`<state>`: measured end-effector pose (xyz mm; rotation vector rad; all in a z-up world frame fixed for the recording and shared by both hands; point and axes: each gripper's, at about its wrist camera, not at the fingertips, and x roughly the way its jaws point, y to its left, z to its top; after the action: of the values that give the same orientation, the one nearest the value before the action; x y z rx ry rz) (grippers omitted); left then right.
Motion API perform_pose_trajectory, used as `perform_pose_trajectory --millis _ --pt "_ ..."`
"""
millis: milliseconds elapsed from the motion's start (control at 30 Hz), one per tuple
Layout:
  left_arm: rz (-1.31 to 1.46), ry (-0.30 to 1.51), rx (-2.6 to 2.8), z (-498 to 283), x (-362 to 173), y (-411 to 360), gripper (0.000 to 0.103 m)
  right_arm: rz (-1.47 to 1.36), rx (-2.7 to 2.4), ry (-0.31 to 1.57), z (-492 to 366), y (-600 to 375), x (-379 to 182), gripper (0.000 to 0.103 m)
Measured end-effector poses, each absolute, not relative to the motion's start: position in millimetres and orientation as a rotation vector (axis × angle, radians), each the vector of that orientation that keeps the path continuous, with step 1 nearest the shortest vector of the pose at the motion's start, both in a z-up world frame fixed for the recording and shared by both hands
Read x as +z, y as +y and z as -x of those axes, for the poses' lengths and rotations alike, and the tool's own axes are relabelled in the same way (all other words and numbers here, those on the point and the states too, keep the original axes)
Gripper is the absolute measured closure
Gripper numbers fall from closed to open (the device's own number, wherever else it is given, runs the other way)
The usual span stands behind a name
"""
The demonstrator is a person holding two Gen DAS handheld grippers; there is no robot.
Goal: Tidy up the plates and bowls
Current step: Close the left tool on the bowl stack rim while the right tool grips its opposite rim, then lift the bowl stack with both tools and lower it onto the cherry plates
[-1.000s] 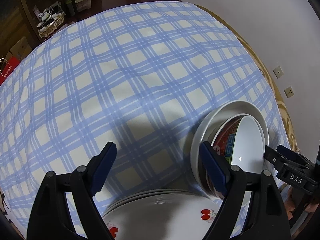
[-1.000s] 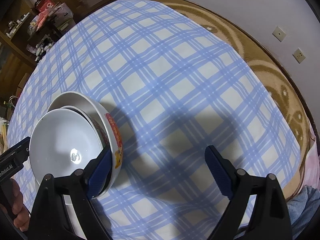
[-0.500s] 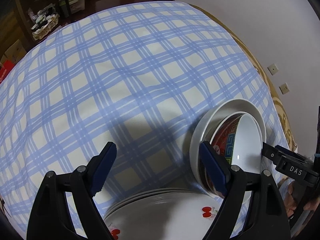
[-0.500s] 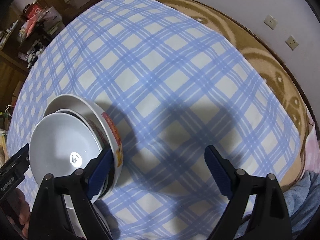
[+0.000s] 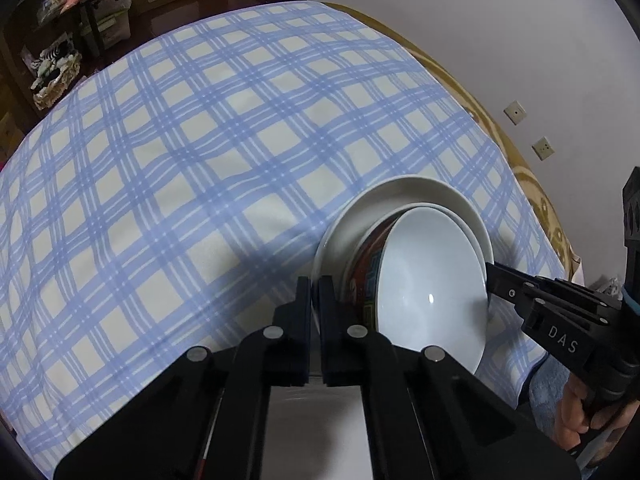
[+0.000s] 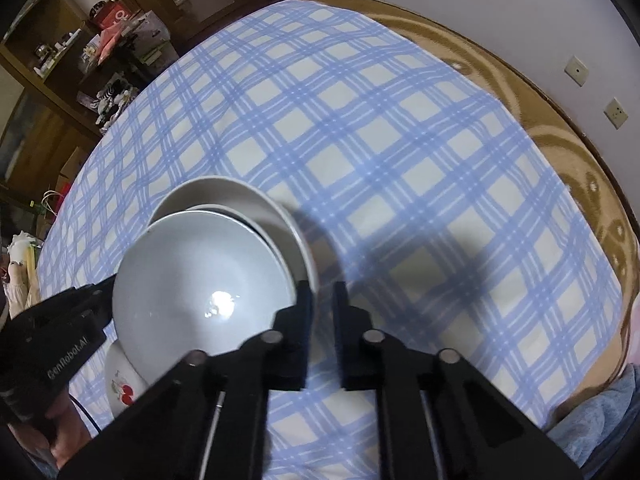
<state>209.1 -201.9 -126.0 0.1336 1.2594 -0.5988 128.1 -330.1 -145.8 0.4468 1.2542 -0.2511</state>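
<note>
The left gripper [image 5: 314, 292] has its jaws closing, nearly pressed together, and they pinch the near rim of the wide white bowl [image 5: 400, 192], whose edge runs into the thin slit between them. The right gripper [image 6: 322, 292] also has its jaws closing, and they pinch the same bowl's rim on the opposite side, with a slightly wider slit left between the pads. Between the two sets of jaws the bowl sits tilted, and nested inside it is the patterned bowl [image 5: 432, 280], white within and red with coloured marks on its outside. Just under the left jaws, below the bowls, lies a plate [image 6: 120, 384] with a red cherry print. A hand [image 5: 576, 400] grips the right gripper's handle. Beyond both sets of jaws the blue checked cloth [image 5: 200, 160] spreads over the counter [image 6: 580, 184]. Farther off, past the right jaws, two wall sockets [image 6: 576, 70] sit on the pale wall. Cluttered shelves [image 6: 52, 60] stand far off to their left.
</note>
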Motion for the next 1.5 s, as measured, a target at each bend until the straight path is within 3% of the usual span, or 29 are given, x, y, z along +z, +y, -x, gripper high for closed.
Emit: perform_pose_trajectory --millis 300,567,1500 --pt "-0.106 1.262 -0.597 -209 -128 -198 0.101 -0.339 -0.276 1.316 -141 -319 -145 0.096" --pt "-0.169 1.285 -0.554 -209 -128 -207 0.101 -0.359 -0.329 1.299 -137 -315 -145 0.096" --pt "-0.005 1.304 -0.523 -214 -124 -195 0.101 -0.388 -0.314 1.254 -135 -322 -138 0.098"
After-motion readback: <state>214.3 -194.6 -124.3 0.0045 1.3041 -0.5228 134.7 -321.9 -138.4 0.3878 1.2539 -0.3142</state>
